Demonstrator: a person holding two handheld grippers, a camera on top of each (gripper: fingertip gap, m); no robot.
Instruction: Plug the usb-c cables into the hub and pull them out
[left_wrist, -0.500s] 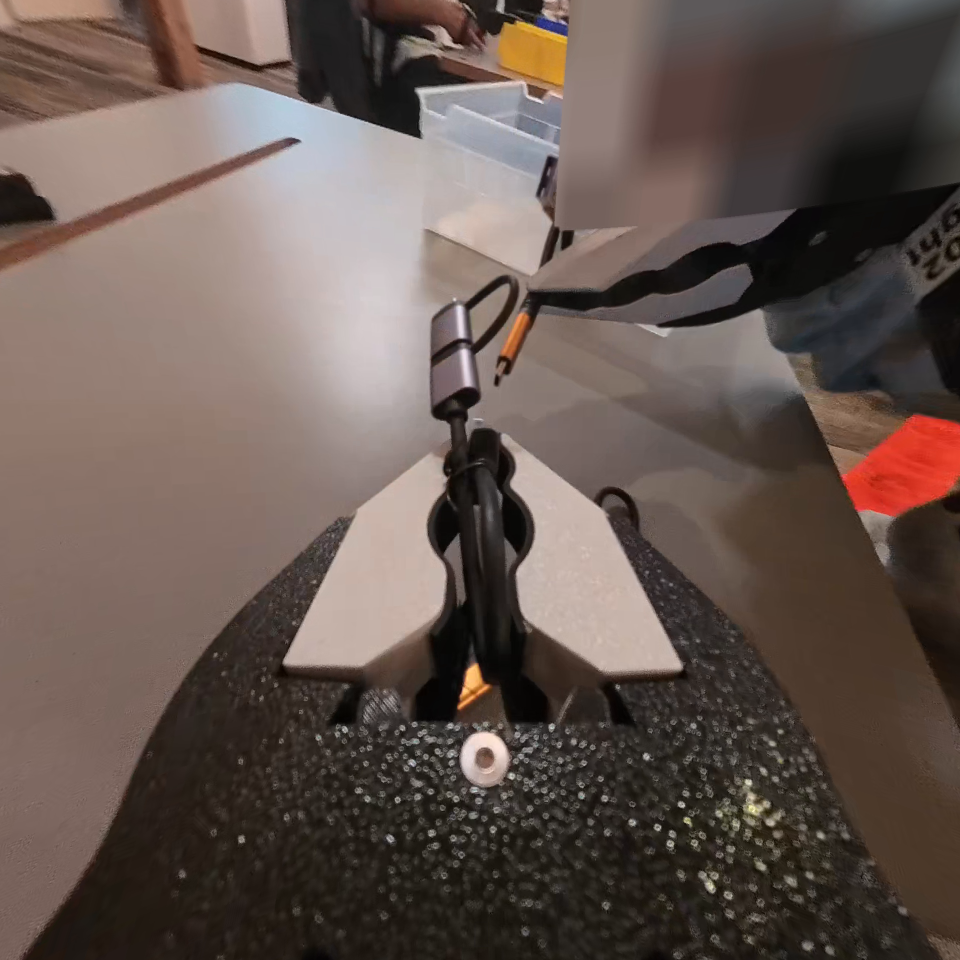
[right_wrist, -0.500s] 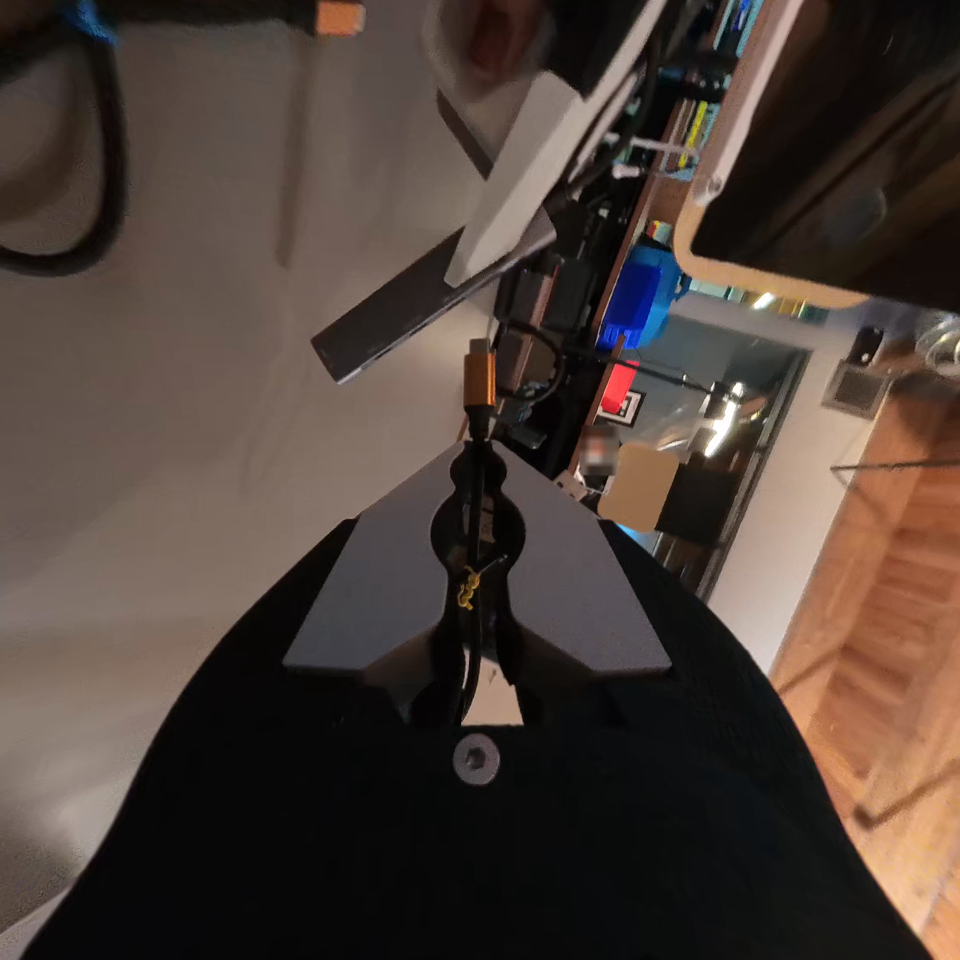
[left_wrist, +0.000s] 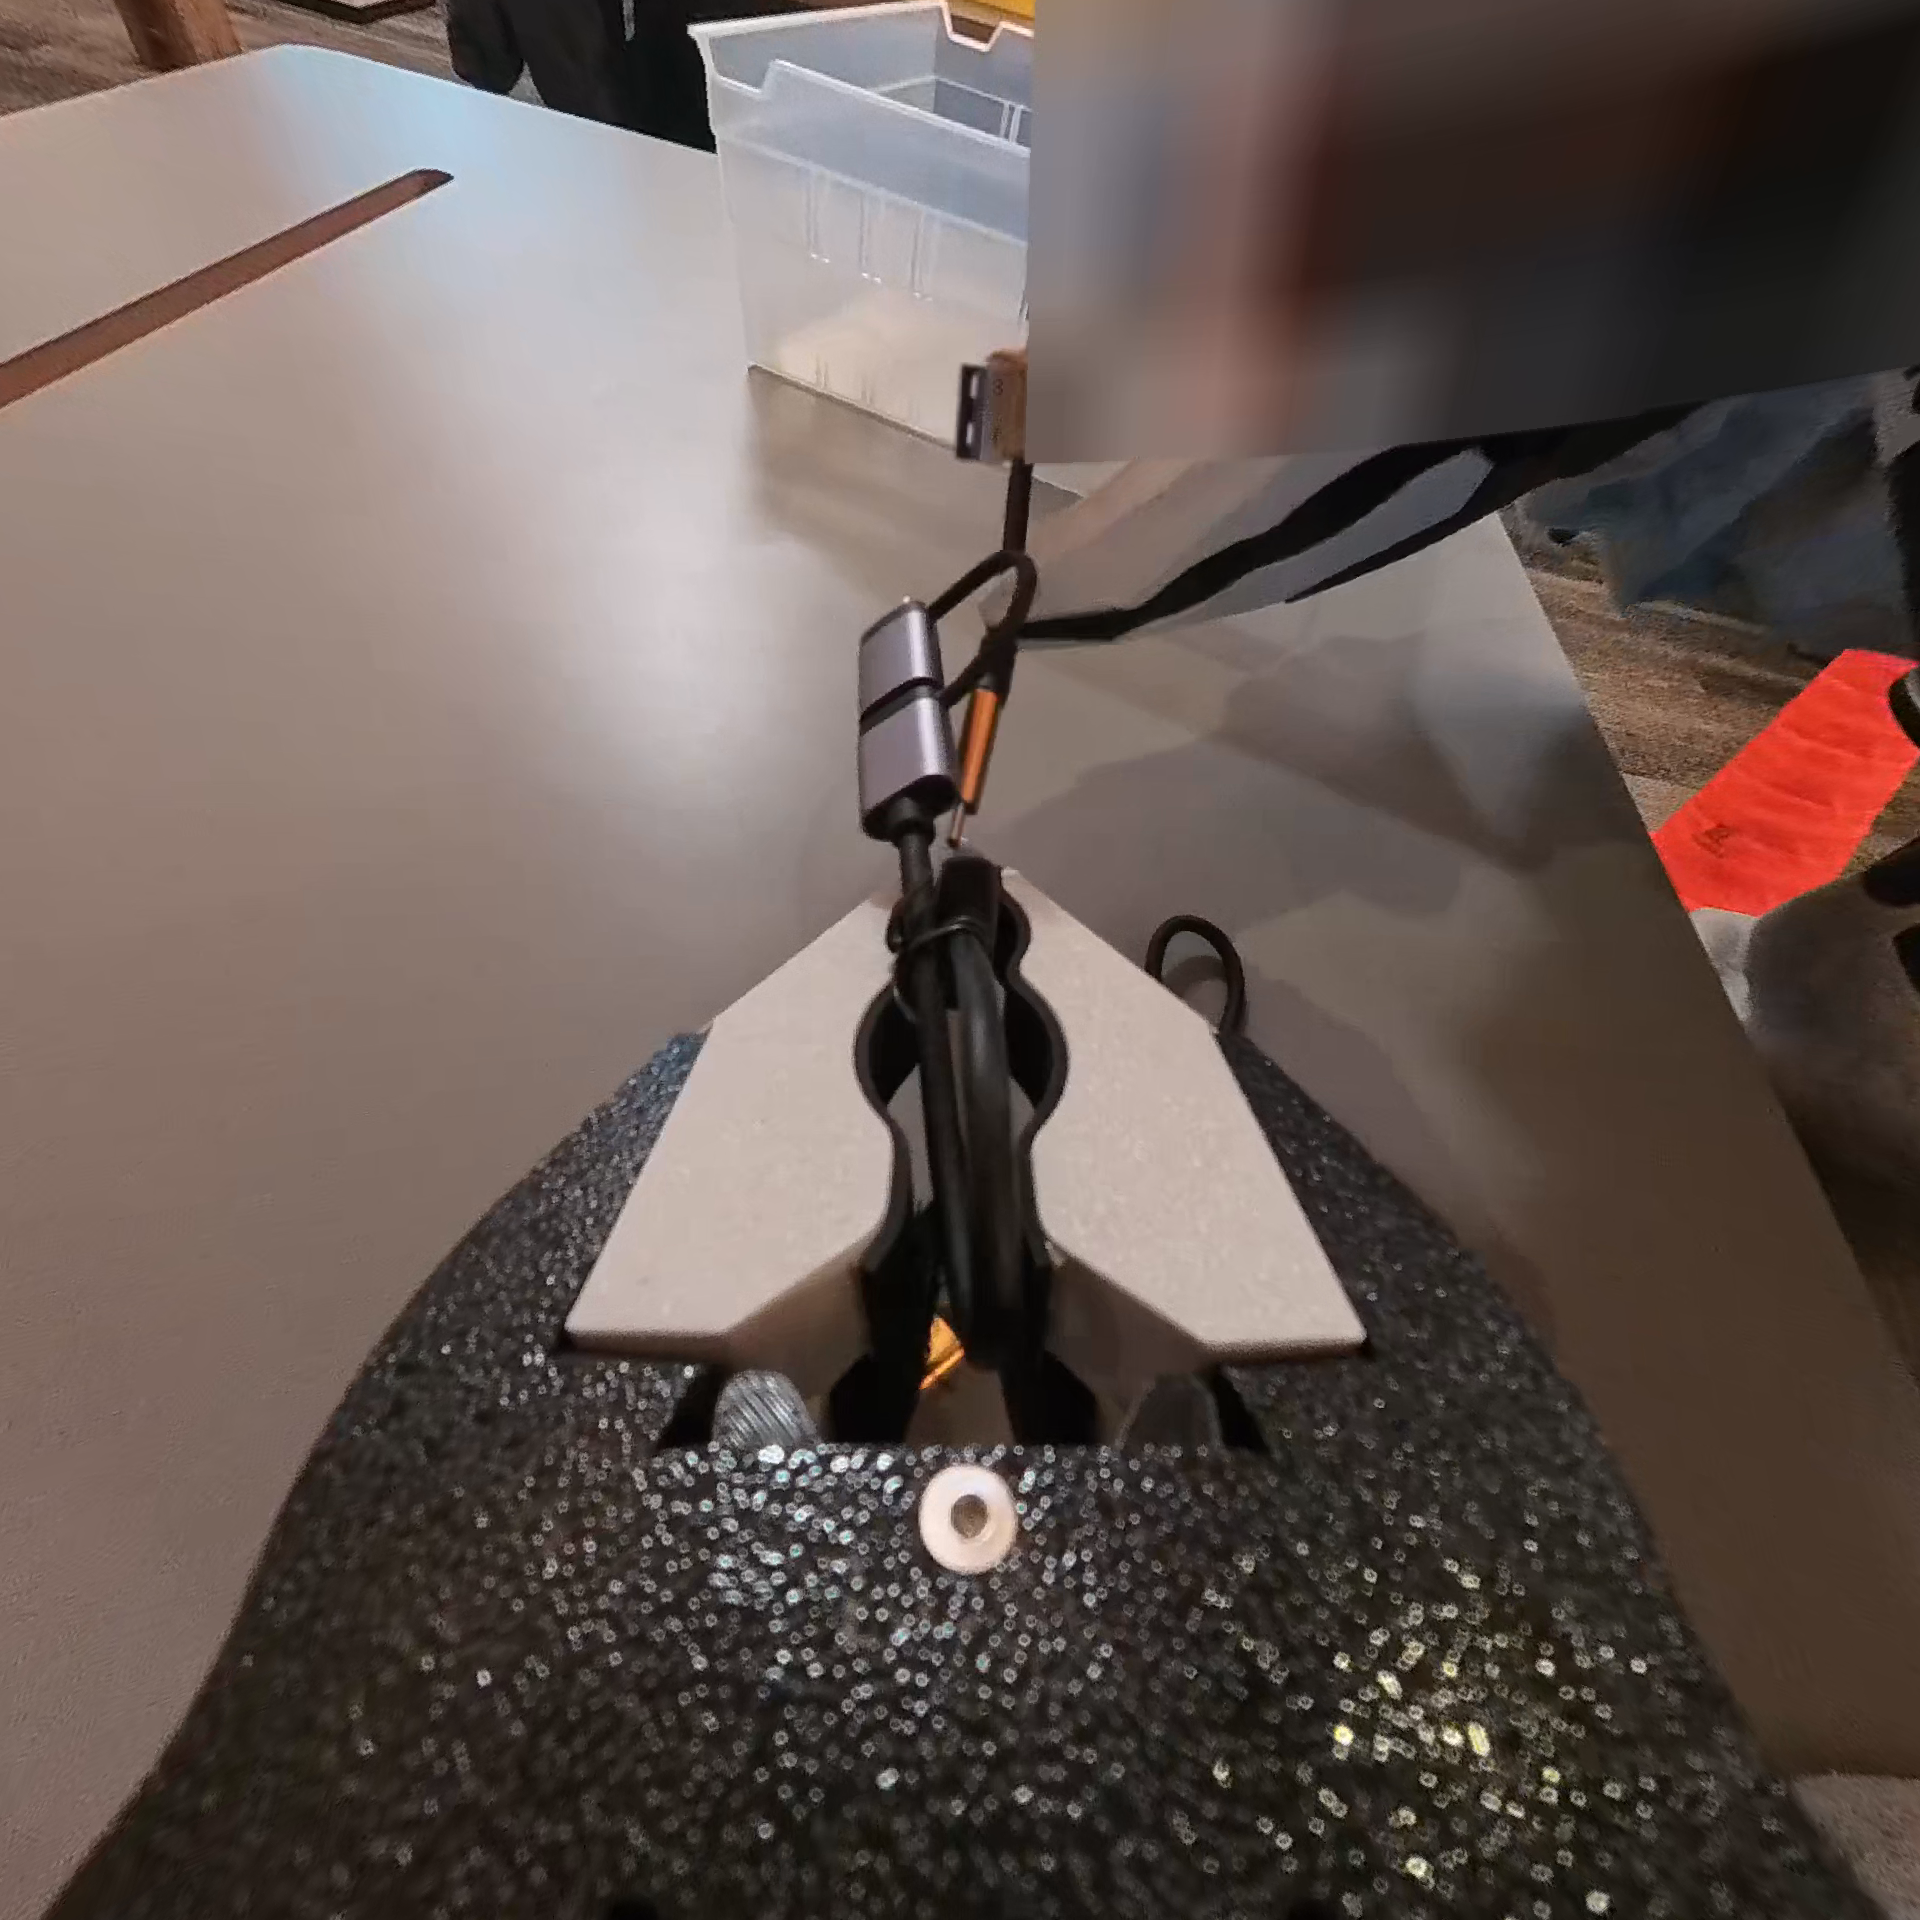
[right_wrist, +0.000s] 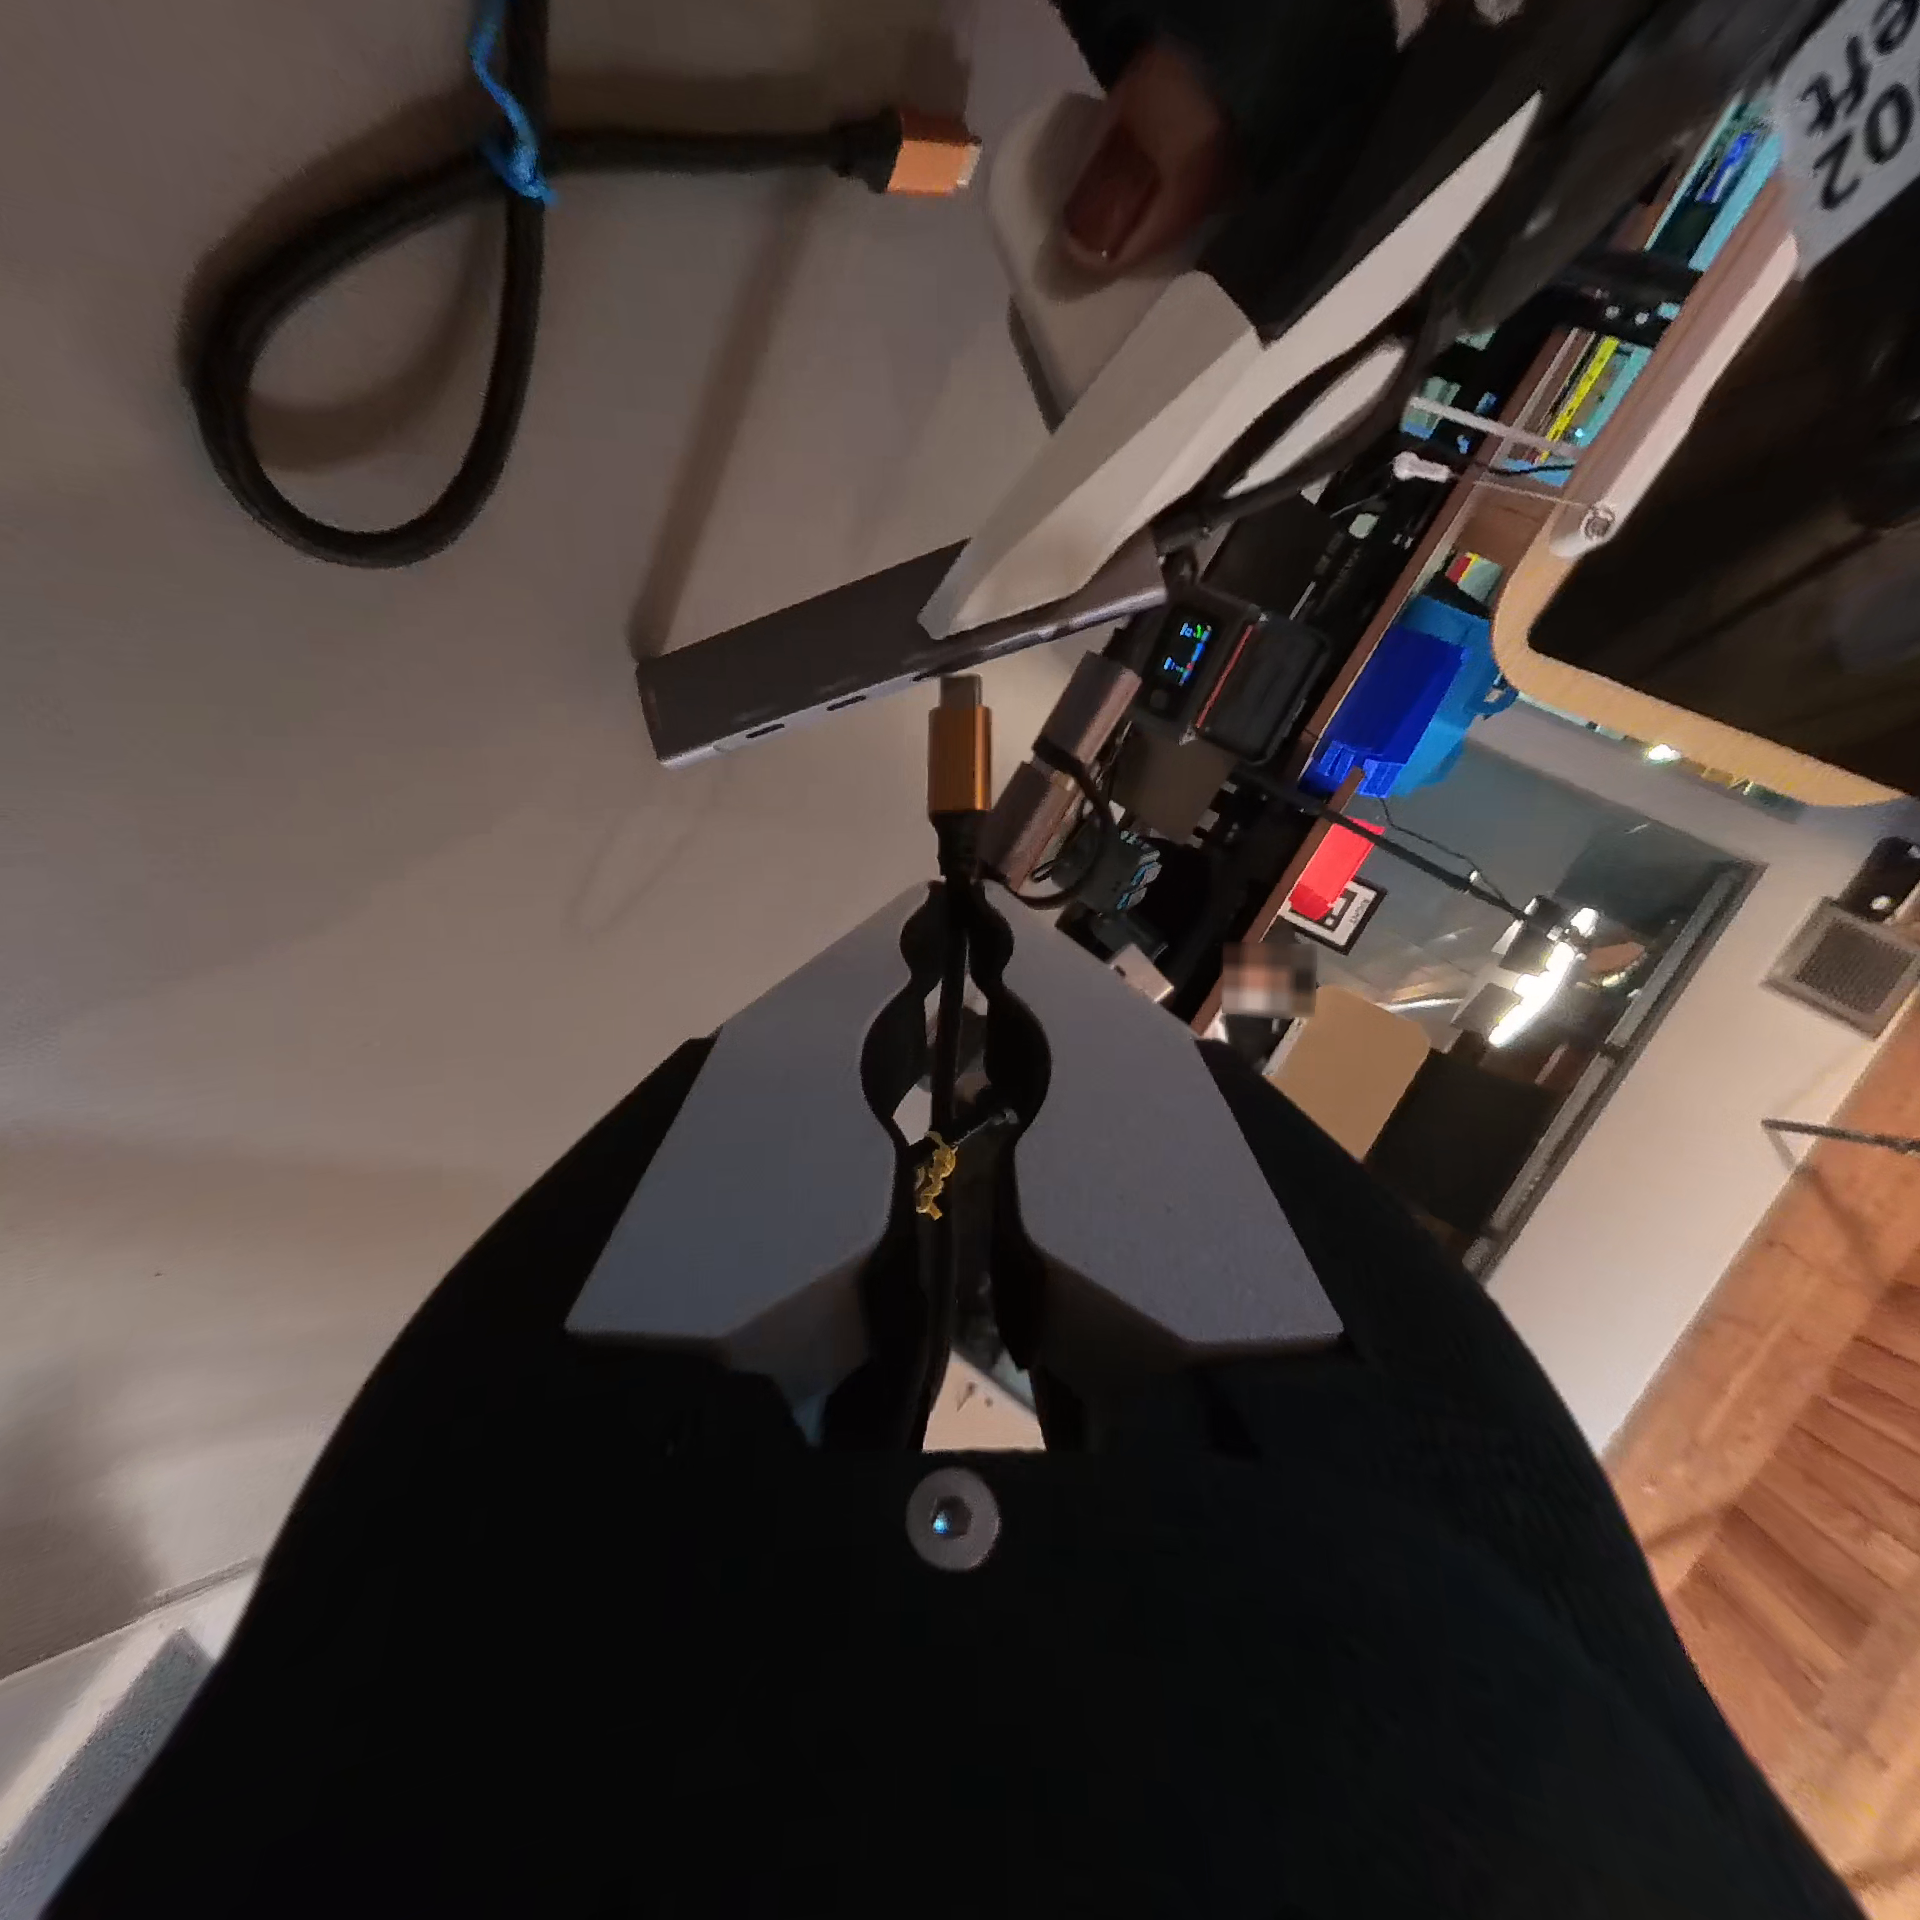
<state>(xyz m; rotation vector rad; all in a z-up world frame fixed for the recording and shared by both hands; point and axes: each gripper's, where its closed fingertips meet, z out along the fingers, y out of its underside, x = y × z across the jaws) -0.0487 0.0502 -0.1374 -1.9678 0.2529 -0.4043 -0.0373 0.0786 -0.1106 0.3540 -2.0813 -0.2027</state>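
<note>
Two grippers are seen: the left gripper (left_wrist: 951, 894) and the right gripper (right_wrist: 961, 904). One hub (right_wrist: 790, 675) is counted at 12 o'clock. Two orange-plugged cables are counted: one orange plug (right_wrist: 958, 753) and one coiled cable (right_wrist: 499, 312) at 11 o'clock. One clear bin (left_wrist: 873, 208) is counted.

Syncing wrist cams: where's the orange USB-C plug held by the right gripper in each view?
Left wrist view: orange USB-C plug at centre, tip pointing down, just right of the grey adapter.
Right wrist view: centre, just above the right gripper, tip at the hub edge.
Shared landmark: the grey adapter, right of the plug in both views.
</note>
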